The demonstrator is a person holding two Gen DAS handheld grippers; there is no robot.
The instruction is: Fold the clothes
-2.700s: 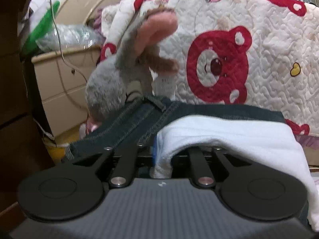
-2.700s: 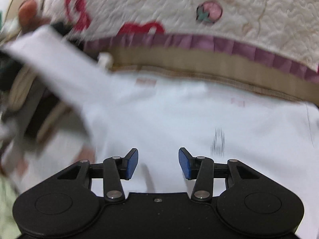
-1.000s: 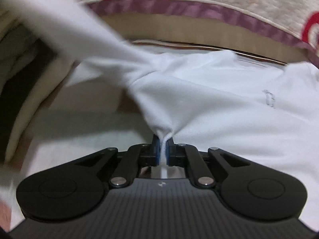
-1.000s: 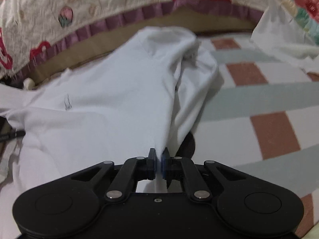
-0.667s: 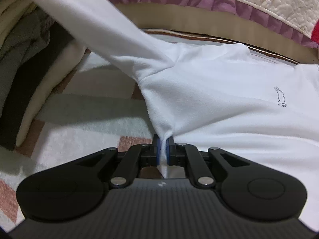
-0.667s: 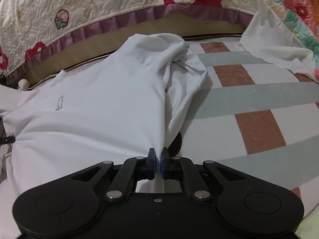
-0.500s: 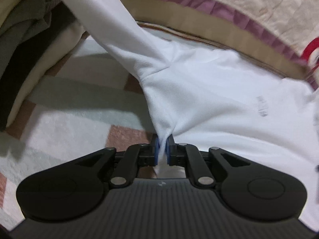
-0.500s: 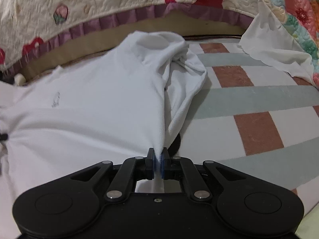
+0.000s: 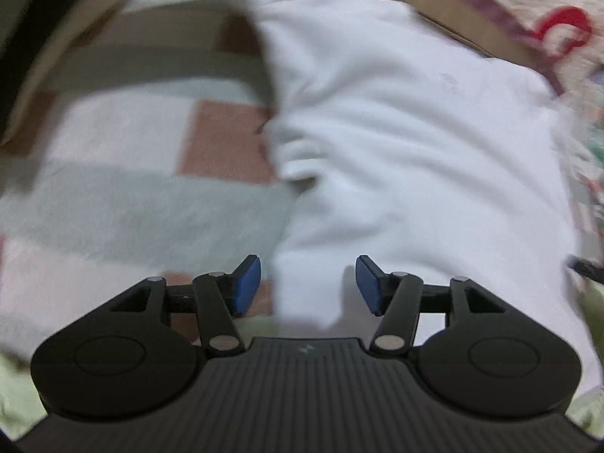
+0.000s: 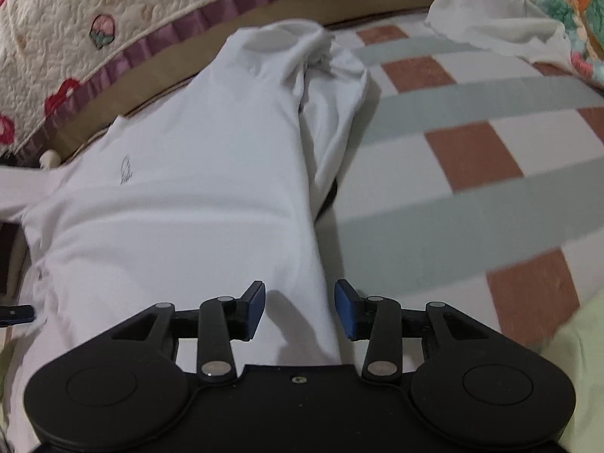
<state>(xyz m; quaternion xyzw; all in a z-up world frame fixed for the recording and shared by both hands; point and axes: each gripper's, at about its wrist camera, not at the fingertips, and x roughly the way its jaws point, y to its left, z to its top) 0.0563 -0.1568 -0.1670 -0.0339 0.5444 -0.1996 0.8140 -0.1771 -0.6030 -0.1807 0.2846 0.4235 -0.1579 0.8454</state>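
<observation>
Checked bed cover (image 10: 472, 158), white shirt (image 10: 181, 207) flat on it; left gripper (image 9: 304, 283) and right gripper (image 10: 300, 307) just released, jaws apart over its hem.

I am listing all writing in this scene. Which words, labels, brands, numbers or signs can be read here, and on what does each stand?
No text can be read.
white shirt: a small dark chest mark, perhaps with tiny lettering beneath it, too small and blurred to read.
quilt: only pictures, strawberries and red shapes, no letters visible.
checked bedcover: no writing.
</observation>
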